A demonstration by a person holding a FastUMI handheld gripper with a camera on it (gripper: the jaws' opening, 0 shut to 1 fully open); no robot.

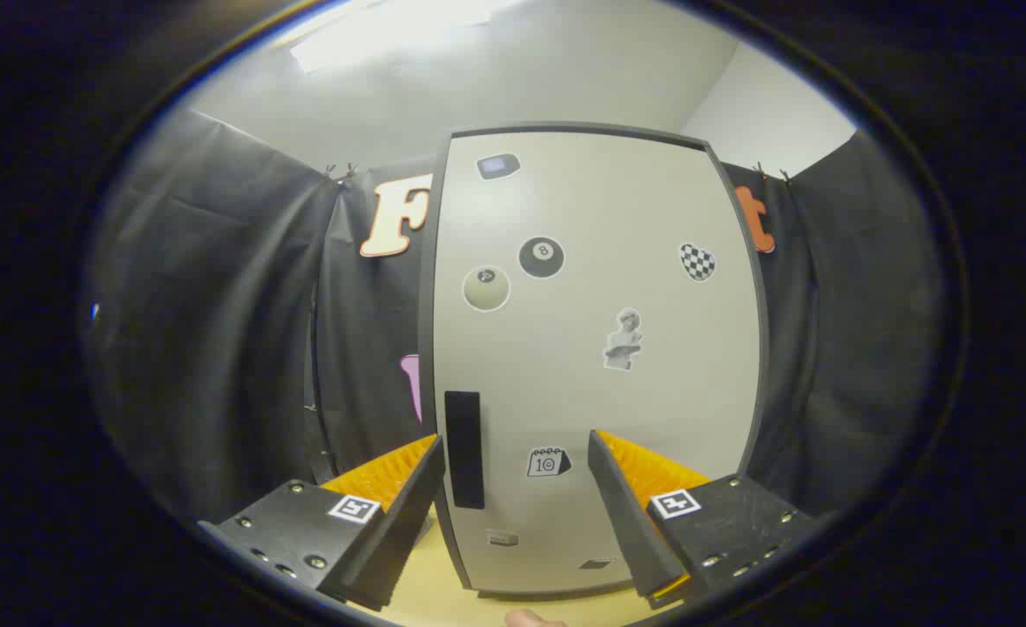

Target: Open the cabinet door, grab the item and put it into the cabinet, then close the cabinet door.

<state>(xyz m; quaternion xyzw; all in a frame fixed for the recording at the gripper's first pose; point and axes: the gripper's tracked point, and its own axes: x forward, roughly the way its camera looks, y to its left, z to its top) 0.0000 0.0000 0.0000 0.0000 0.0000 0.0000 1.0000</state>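
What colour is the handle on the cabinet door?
Black: the handle is a dark vertical bar on the pale cabinet door, clearest in the gripper view, beyond the open gripper.

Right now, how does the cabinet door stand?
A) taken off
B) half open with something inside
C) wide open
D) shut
D: the cabinet door sits flush in its dark frame, its handle just ahead of the open gripper, whose fingers touch nothing.

Cabinet door (pixel 596 366): "8" on 8-ball sticker (pixel 541 258), "10" on calendar sticker (pixel 548 462).
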